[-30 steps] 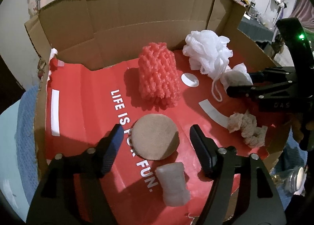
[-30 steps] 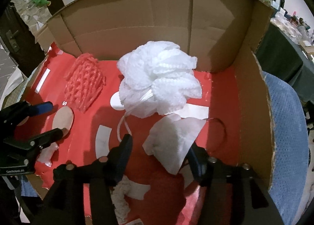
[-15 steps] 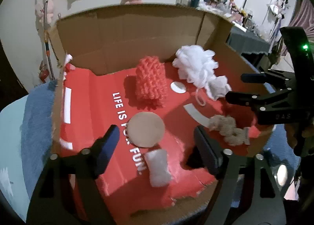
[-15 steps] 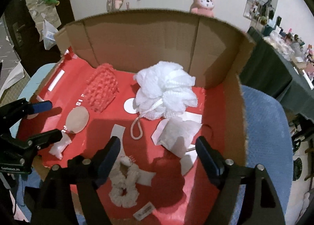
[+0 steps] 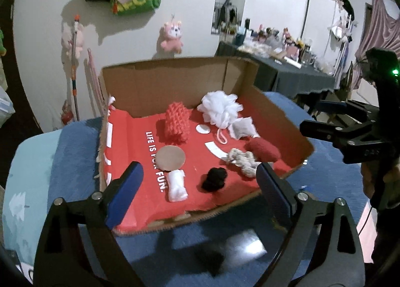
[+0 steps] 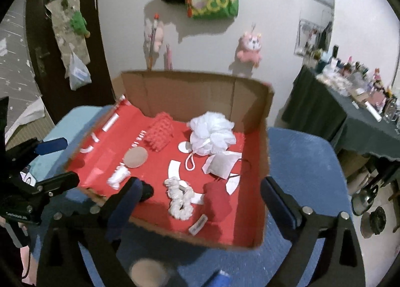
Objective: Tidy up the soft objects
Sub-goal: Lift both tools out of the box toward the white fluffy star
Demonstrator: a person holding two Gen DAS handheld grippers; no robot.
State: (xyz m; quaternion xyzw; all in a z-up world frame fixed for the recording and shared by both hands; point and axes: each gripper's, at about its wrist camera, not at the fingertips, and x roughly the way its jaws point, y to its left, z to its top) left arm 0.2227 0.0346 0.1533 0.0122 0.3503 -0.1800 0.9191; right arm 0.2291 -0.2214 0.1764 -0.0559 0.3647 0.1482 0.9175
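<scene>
- While both tools hang above the near edge, the cardboard box (image 5: 175,82) sits on a blue cover (image 5: 75,149), and its inside is red.
- The left tool (image 5: 197,187) has its jaws spreading wider, with nothing between them.
- The right tool (image 6: 200,202) has its jaws spreading wider too, and it grips nothing.
- The soft things all lie on the red floor of the box.
- A white puffy sponge (image 5: 220,109) sits near the back wall, and its string loop hangs toward the front.
- A pink knobbly sponge (image 5: 176,123) stands just beside it, on its left in the left view.
- A white folded cloth (image 5: 242,130) touches the front of the puffy sponge.
- A round tan pad (image 5: 171,158) lies flat over the white words on the red floor.
- A small white roll (image 5: 176,185) lies just in front of the pad.
- A black fuzzy ball (image 5: 215,178) sits near the front edge.
- A cream twisted hair tie (image 5: 243,162) lies between the black ball and a dark red soft lump (image 5: 263,150).
- A pink toy animal (image 5: 172,37) hangs on the wall behind the box.
</scene>
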